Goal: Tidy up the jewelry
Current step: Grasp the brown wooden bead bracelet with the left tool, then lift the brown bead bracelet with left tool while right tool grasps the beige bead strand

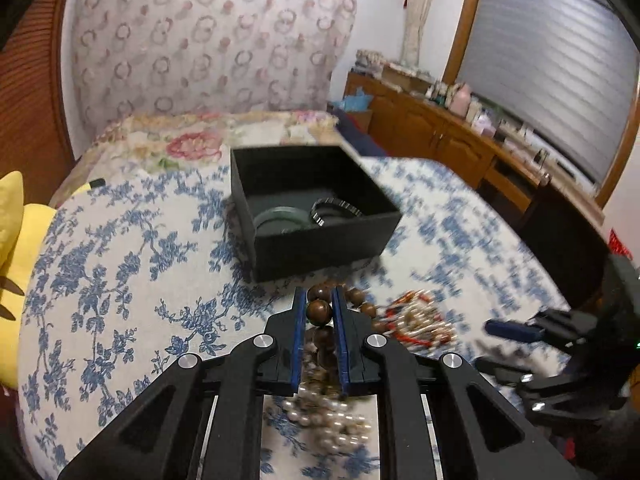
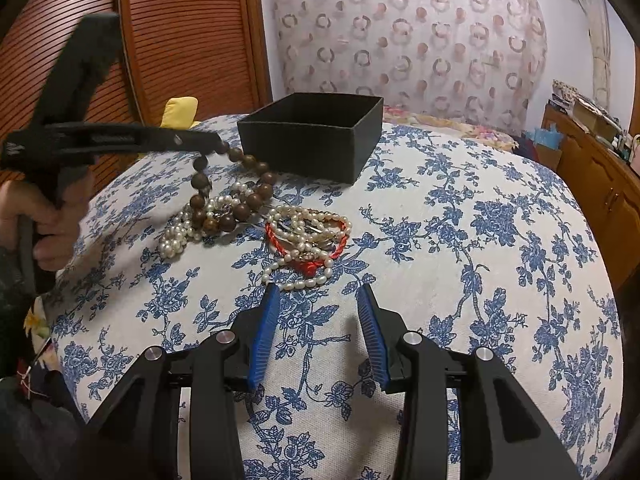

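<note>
Both of your views are evenly lit by soft indoor light, moderately bright, with no harsh glare. In the left wrist view you get motion blur: the black box (image 1: 316, 208) has smeared edges, the red and pearl bracelets (image 1: 416, 320) streak into a haze, and the right gripper (image 1: 520, 340) at the edge is blurred too. The brown beads (image 1: 319, 308) near your fingers (image 1: 298, 340) stay fairly sharp. Your right wrist view is crisper; the floral bedspread (image 2: 480, 240) reads clearly. Fisheye bending curves the bed and the window blind (image 1: 552, 60), and dark vignetting fills the corners. Shadows under the box are faint.
</note>
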`<state>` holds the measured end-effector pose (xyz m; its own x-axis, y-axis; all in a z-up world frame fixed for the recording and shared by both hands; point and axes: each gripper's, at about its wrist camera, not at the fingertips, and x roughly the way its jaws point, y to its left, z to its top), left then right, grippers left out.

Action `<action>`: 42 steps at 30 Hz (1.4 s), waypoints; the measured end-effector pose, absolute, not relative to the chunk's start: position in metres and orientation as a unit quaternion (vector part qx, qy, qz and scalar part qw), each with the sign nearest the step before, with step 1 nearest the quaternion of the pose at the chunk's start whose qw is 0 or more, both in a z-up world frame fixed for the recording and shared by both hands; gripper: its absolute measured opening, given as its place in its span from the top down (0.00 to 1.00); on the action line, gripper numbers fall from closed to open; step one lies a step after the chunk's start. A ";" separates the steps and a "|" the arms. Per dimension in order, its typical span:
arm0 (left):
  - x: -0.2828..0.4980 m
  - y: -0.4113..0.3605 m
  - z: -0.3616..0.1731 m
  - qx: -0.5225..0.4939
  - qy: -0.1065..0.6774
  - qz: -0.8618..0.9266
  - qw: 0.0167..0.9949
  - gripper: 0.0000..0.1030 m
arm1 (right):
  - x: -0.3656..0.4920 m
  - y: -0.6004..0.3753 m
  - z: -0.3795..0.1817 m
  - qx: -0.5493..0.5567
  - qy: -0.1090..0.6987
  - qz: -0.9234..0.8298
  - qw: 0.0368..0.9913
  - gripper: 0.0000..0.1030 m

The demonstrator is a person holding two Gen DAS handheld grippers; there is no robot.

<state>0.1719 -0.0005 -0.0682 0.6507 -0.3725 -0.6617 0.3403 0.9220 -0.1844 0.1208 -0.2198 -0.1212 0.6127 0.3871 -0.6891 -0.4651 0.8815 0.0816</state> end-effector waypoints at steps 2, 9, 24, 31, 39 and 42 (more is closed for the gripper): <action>0.166 -0.001 -0.059 -0.026 0.357 -0.200 0.912 0.88 | 0.121 -0.220 -0.121 -0.053 0.370 0.237 0.897 0.58; 0.149 -0.002 -0.032 -0.032 0.323 -0.207 0.923 0.88 | 0.121 -0.219 -0.122 -0.057 0.372 0.239 0.895 0.58; 0.118 0.013 -0.017 -0.039 0.288 -0.197 0.936 0.88 | 0.147 -0.209 -0.116 -0.074 0.390 0.240 0.886 0.79; 0.116 0.019 -0.025 -0.046 0.295 -0.193 0.935 0.88 | 0.148 -0.202 -0.116 -0.078 0.394 0.248 0.881 0.80; 0.114 0.022 -0.026 -0.049 0.295 -0.193 0.935 0.88 | 0.142 -0.176 -0.119 -0.106 0.402 0.288 0.863 0.80; 0.113 0.022 -0.027 -0.049 0.295 -0.192 0.935 0.88 | 0.148 -0.170 -0.124 -0.122 0.413 0.290 0.855 0.80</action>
